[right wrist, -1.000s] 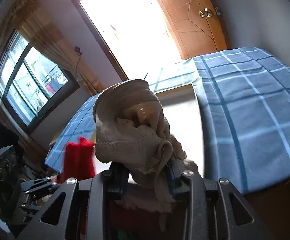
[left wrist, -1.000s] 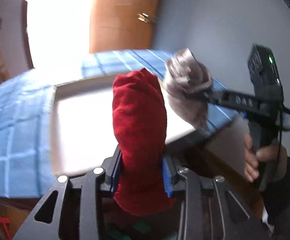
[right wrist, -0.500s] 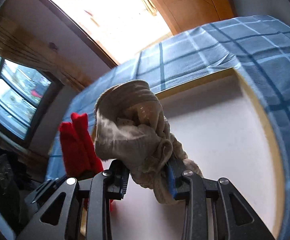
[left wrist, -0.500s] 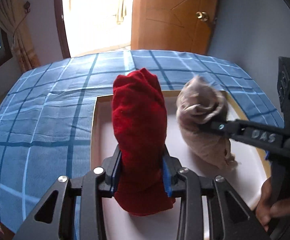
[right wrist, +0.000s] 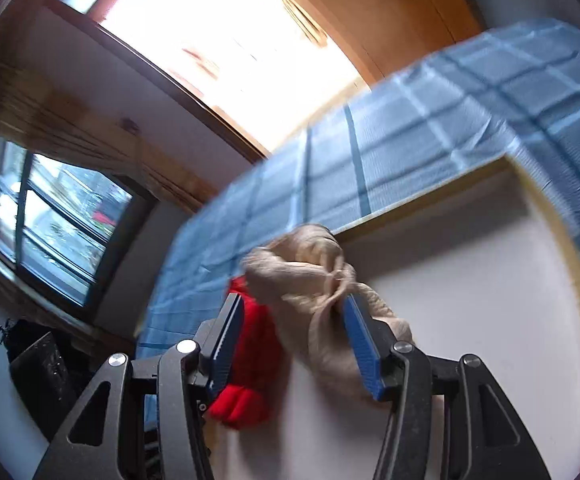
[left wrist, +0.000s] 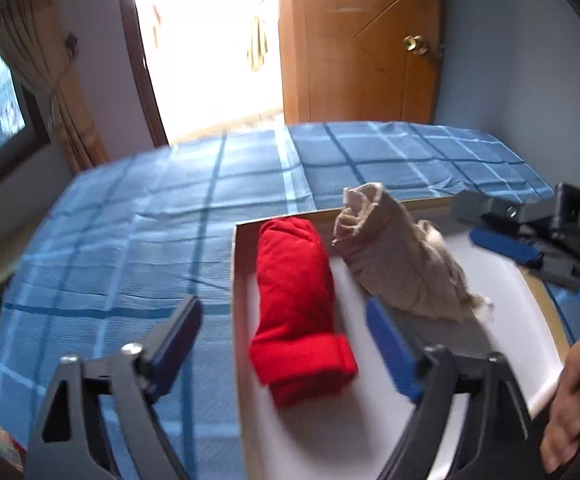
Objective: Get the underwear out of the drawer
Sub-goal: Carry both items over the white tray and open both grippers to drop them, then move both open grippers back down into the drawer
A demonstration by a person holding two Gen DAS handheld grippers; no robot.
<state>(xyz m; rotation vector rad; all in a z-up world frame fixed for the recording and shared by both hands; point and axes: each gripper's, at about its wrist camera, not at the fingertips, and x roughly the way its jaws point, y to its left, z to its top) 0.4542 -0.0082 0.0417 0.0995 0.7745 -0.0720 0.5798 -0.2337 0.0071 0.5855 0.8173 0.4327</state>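
A white shallow tray with a thin wooden rim [left wrist: 237, 280] lies on a bed covered by a blue checked sheet [left wrist: 138, 240]. On the tray's left part rests a rolled bundle of bright red underwear [left wrist: 295, 300], its folded end toward the camera. Just to its right, touching or nearly touching it, lies a crumpled roll of beige underwear [left wrist: 397, 264], tilted away to the right. The left gripper [left wrist: 286, 344] has its black fingers with blue pads spread wide and its jaws are opening; the red roll lies between them on the tray, free of both pads. The right gripper [right wrist: 293, 344] stands at a middling spread and its jaws are opening too; the beige roll lies between its blue pads, brushing the right pad while the left pad stands clear of it. From the left wrist view a person's hand [left wrist: 565, 404] shows at the lower right edge, holding the right gripper's handle. Behind the bed stand a brown wooden door with a brass knob [left wrist: 365, 40] and a bright doorway [left wrist: 206, 48].
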